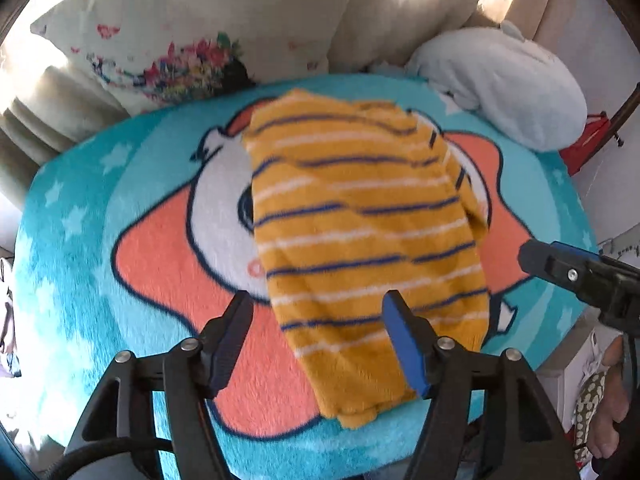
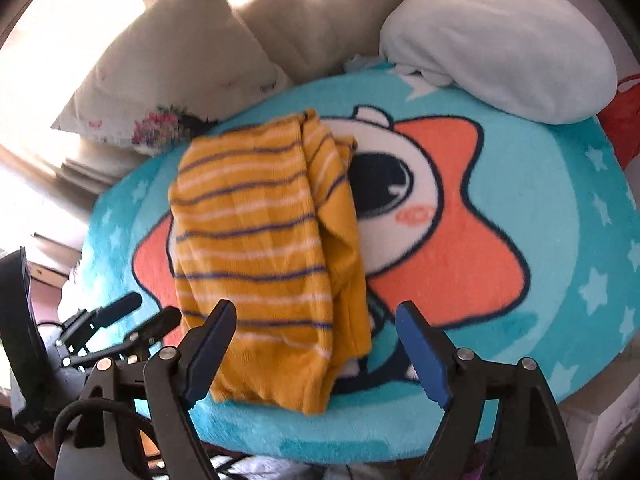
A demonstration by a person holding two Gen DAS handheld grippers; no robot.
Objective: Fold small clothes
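A yellow garment (image 1: 368, 240) with navy and white stripes lies folded lengthwise on a round turquoise plush mat (image 1: 80, 240) with a cartoon star. It also shows in the right wrist view (image 2: 260, 248). My left gripper (image 1: 318, 304) is open and empty, hovering above the garment's near end. My right gripper (image 2: 316, 312) is open and empty, above the garment's near right edge. The right gripper also shows at the right edge of the left wrist view (image 1: 560, 268). The left gripper shows at the lower left of the right wrist view (image 2: 138, 312).
A floral white pillow (image 1: 180, 40) and a pale blue plush cushion (image 1: 500, 80) rest against the sofa behind the mat (image 2: 560, 200). A red object (image 1: 584, 144) sits at the far right. The mat's edge drops off near me.
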